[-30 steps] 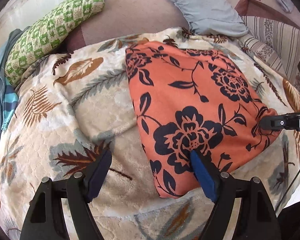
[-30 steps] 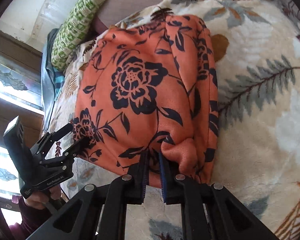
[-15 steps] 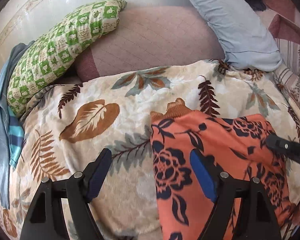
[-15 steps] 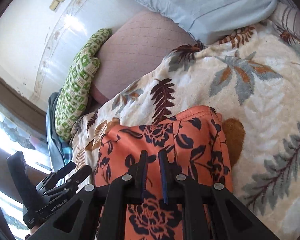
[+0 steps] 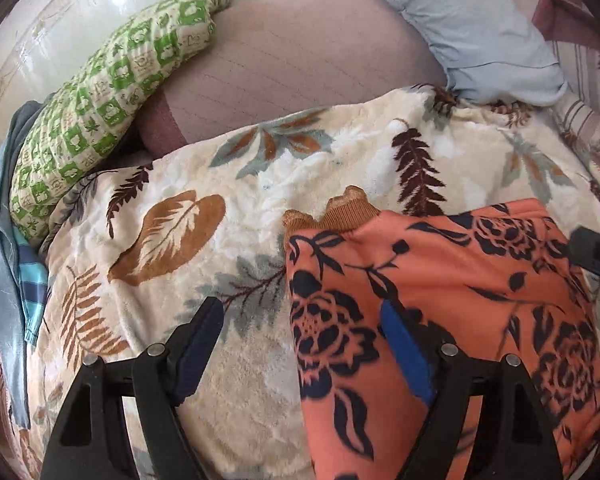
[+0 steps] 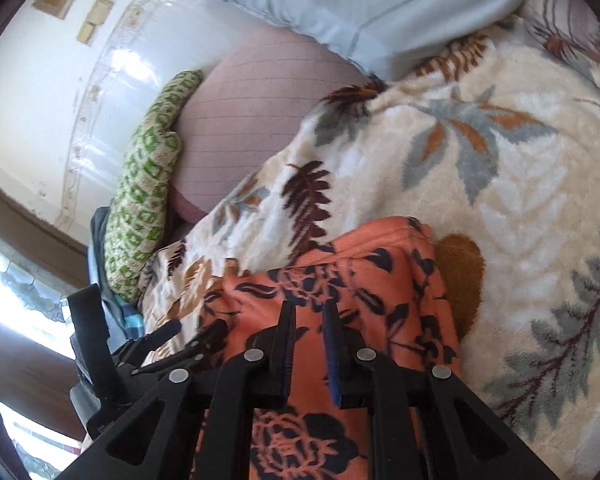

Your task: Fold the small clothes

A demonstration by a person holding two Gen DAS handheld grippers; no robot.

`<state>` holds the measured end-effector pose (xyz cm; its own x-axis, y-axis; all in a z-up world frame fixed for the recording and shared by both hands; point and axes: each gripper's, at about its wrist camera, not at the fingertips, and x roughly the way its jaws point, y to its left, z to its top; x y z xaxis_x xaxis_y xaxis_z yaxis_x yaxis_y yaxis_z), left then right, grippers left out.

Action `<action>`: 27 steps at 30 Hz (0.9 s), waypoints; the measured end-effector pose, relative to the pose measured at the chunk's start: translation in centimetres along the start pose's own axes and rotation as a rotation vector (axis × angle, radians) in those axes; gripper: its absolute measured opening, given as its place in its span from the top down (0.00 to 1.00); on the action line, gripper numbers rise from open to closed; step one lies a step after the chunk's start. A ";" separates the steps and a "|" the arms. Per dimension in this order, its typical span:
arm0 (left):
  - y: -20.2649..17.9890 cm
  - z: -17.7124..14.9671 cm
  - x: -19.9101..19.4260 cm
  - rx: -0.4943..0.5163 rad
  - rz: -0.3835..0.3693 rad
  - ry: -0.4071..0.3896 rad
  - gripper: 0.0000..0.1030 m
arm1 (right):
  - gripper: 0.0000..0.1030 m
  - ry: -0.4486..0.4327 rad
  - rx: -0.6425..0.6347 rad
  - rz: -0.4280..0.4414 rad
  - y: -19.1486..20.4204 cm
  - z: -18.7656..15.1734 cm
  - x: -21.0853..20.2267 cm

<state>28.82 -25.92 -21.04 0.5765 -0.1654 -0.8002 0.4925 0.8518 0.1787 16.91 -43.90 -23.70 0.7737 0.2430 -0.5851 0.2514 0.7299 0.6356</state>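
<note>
Garment (image 5: 452, 280), orange with dark flowers, lies on the blanket (image 5: 260, 184) of the bed, its brown ribbed cuff (image 5: 348, 208) at the far edge. The left gripper (image 5: 300, 328) has its fingers spread wide; one blue pad is over the blanket, the other over the garment's left edge. The right gripper (image 6: 308, 320) has its fingers close together with a narrow gap, right above the cloth; I cannot tell if they pinch it. A green pillow (image 5: 100, 96) and a blue pillow (image 5: 472, 24) lie beyond.
</note>
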 end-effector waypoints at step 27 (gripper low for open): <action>-1.7 -9.5 -2.7 0.020 -0.069 -0.059 0.14 | 0.90 0.239 -0.002 -0.079 0.9 -4.9 4.8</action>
<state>20.21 -22.23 -24.57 0.5780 -0.2524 -0.7761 0.5445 0.8276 0.1364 18.01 -38.93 -28.37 0.5917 0.3291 -0.7359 0.3046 0.7539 0.5821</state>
